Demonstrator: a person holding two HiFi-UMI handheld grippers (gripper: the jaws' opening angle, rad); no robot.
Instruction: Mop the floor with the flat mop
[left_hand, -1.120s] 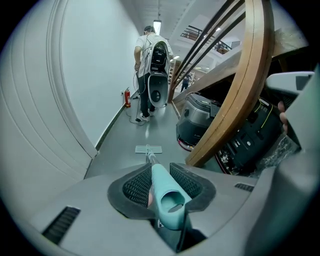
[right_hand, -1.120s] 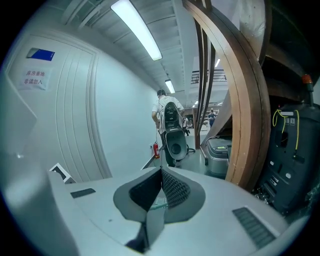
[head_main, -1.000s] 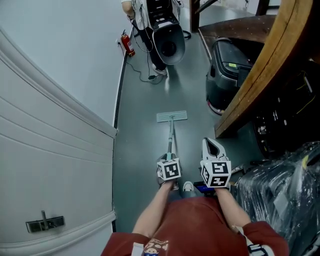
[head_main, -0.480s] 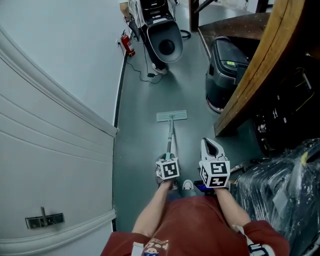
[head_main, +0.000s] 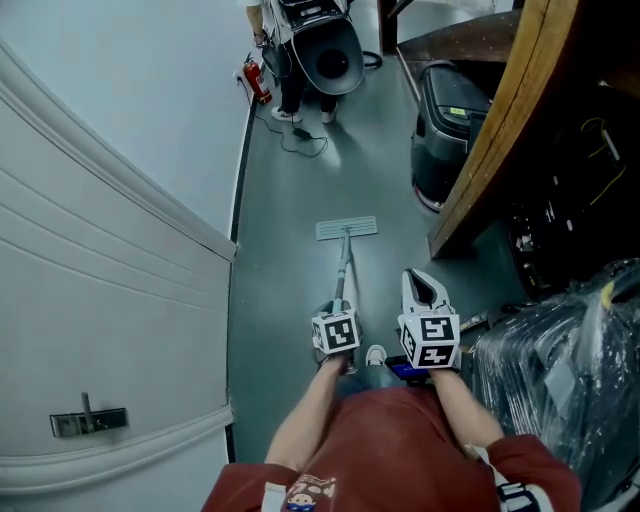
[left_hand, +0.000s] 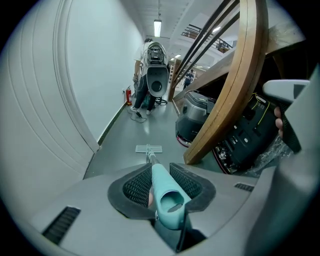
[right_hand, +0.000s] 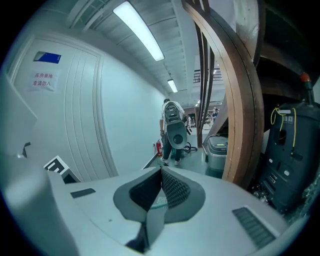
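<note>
The flat mop lies with its pale head (head_main: 347, 228) flat on the grey-green floor (head_main: 290, 220), its pole running back to me. My left gripper (head_main: 338, 310) is shut on the teal handle end (left_hand: 165, 193), which sits between the ribbed pads; the mop head (left_hand: 148, 148) shows beyond. My right gripper (head_main: 424, 286) hangs beside it to the right, off the mop. Its jaws stand shut with their tips together and nothing held (right_hand: 161, 173). My shoe (head_main: 375, 354) shows between the grippers.
A white panelled wall (head_main: 100, 280) runs along the left. A curved wooden beam (head_main: 490, 140), a black floor machine (head_main: 448, 130) and plastic-wrapped goods (head_main: 565, 350) crowd the right. Far down the corridor stand a person with a big grey machine (head_main: 335, 55), a floor cable (head_main: 305, 140) and a fire extinguisher (head_main: 258, 82).
The mop head has slid slightly forward along the floor with my left gripper. The person and grey machine at the far end have moved farther away.
</note>
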